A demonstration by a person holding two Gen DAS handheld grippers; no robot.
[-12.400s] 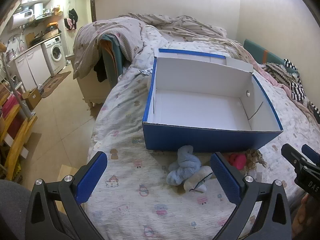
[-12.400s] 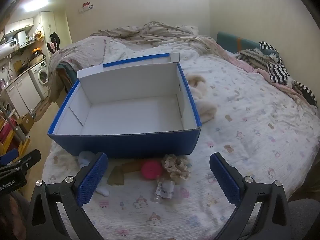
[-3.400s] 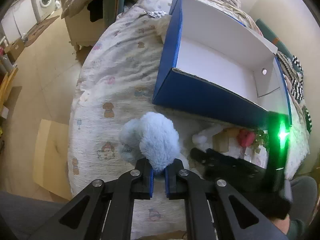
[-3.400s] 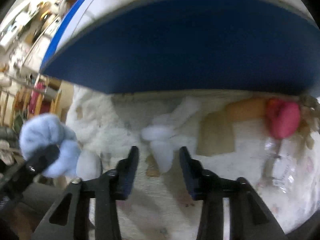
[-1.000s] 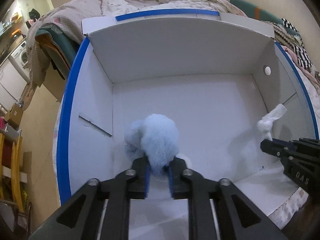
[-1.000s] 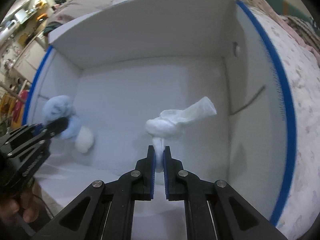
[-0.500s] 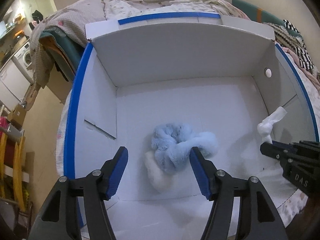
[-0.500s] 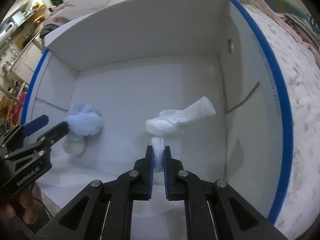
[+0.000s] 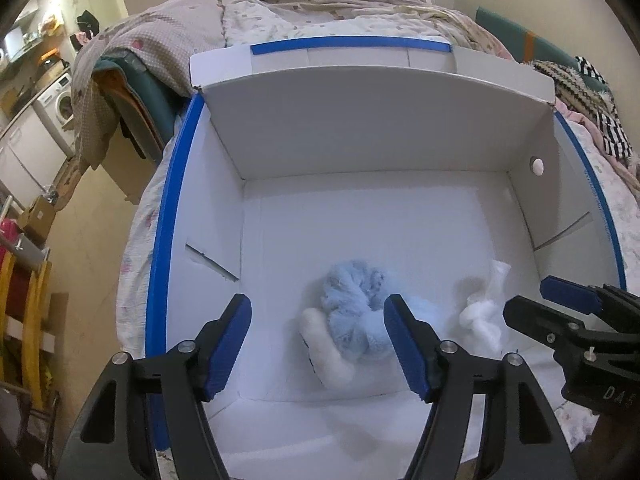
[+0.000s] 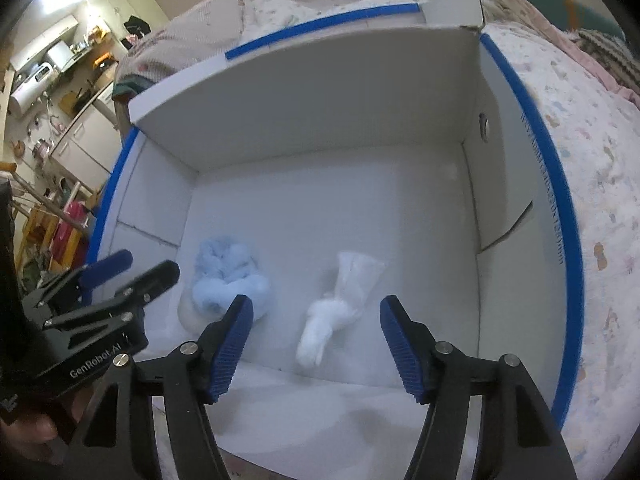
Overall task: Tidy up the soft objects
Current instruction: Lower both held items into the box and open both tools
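Observation:
A blue cardboard box with a white inside point(image 9: 360, 132) point(image 10: 320, 120) sits on the bed below both grippers. A fluffy light-blue toy point(image 9: 352, 300) point(image 10: 224, 280) lies on the box floor on a cream piece point(image 9: 328, 356). To its right lies a crumpled white sock point(image 9: 480, 312) point(image 10: 340, 304). My left gripper point(image 9: 316, 320) point(image 10: 120, 276) hovers over the blue toy, jaws opening, and the pads touch nothing. My right gripper point(image 10: 316, 312) point(image 9: 560, 312) hangs over the white sock, jaws opening, with the sock loose below them.
The box rests on a bed with a patterned sheet point(image 10: 592, 168). Rumpled blankets point(image 9: 320, 0) lie behind it and striped clothes point(image 9: 608, 128) at the right. Left of the bed the floor drops away, with a washing machine point(image 9: 60, 104) and a yellow wooden frame point(image 9: 32, 320).
The left jaws opened and the blue toy dropped onto the box floor. The right jaws then opened and the white sock fell beside it. Both hands barely moved.

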